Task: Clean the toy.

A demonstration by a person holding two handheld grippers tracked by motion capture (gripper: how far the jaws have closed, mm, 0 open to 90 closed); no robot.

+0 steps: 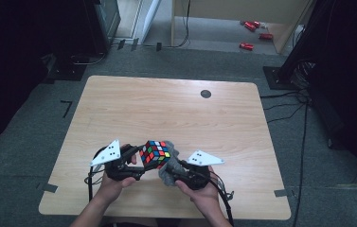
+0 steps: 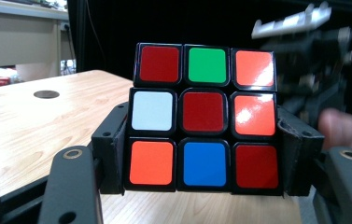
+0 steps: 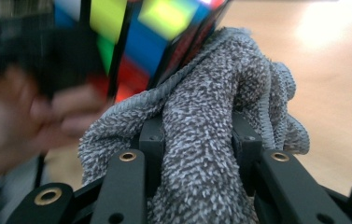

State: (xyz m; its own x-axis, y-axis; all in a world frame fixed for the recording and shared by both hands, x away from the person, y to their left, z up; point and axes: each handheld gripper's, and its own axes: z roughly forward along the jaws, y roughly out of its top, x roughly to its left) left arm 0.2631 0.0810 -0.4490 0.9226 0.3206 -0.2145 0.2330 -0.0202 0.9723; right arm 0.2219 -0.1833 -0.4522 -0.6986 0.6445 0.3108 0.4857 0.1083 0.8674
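A scrambled puzzle cube (image 1: 155, 154) is held above the table's near edge. My left gripper (image 1: 138, 158) is shut on it; in the left gripper view the cube (image 2: 204, 121) sits squarely between the two black jaws, a red centre tile facing the camera. My right gripper (image 1: 170, 171) is shut on a grey fluffy cloth (image 1: 169, 169). In the right gripper view the cloth (image 3: 206, 140) bulges up between the jaws and presses against the underside of the cube (image 3: 141, 42). The person's left hand (image 3: 33, 116) is blurred behind.
The wooden table (image 1: 166, 113) has a dark round hole (image 1: 206, 93) near its far edge. Cables trail on the grey floor at the right (image 1: 299, 109). Red objects (image 1: 252, 33) lie on the floor far behind.
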